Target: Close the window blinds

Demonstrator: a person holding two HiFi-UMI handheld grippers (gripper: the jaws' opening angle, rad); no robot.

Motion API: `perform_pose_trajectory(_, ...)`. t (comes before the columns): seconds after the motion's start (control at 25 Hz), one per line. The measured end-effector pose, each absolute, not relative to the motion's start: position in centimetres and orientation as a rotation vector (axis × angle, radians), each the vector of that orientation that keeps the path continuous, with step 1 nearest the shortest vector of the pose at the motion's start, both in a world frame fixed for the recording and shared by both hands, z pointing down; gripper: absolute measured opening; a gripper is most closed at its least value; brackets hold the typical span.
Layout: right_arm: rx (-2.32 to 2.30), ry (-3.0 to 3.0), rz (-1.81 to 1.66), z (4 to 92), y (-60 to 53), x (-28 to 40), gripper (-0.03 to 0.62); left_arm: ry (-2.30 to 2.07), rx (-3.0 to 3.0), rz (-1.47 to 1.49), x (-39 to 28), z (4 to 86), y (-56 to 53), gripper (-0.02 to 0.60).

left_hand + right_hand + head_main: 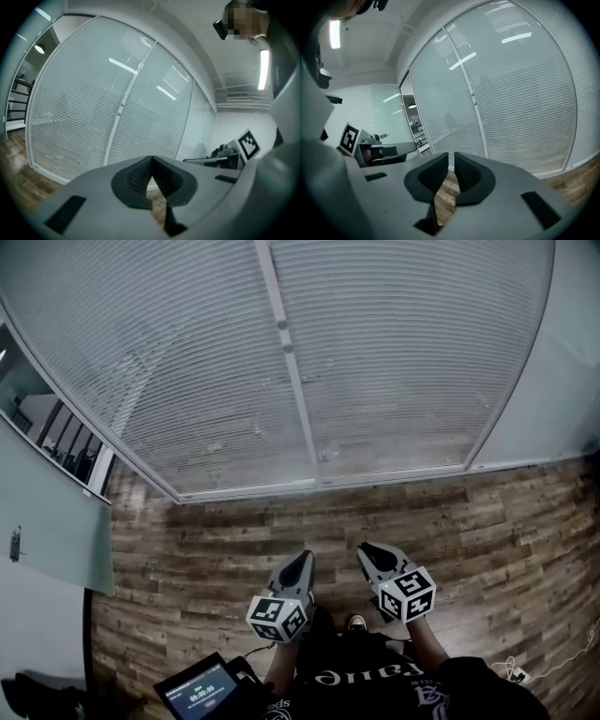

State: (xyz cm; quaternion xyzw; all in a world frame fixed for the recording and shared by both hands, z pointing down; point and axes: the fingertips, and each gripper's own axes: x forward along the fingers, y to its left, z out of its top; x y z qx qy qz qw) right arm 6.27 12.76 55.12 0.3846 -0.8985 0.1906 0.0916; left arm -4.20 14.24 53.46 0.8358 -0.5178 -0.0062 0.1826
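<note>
White-grey slats of the window blinds (pixel 394 352) fill both big glass panes, hanging all the way down to the bottom frame where it meets the floor. A pale upright post (pixel 292 381) splits them into a left and a right half. Can't really tell how far the slats are tilted; they just read as fine level lines across the glass.

Both grippers are well short of the blinds, held out in front of the person over the wood-plank floor (pixel 216 549) and pointing toward the window. Each is angled a bit inward, toward the foot of the post. Neither touches anything.

The left gripper (pixel 304 561) has its jaws pressed together at the tips with nothing caught in them, which is clear in its own view. The right gripper (pixel 367 551) sits just beside it without touching it. Its jaws stand a thin slit apart, and only floor shows through the gap, so it's empty too.

Each one carries a marker cube (pixel 278 618) at the back end, nearest the person. Along the bottom edge there's a small screen device (pixel 199 692) at the person's left, a shoe (pixel 357 622) between the two cubes, and a loose cable (pixel 553 662) on the floor off at the right. A plain grey wall panel (pixel 56 531) flanks the window at the left.
</note>
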Motion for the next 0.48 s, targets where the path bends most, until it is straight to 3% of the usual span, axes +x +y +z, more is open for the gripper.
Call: perform_pose_trajectory(0.48,1.044,-2.727,0.519,53.1,18.0,2.6,0.052,-1.538,2.339,-0.042,-6.7,51.8,19.7,0.006)
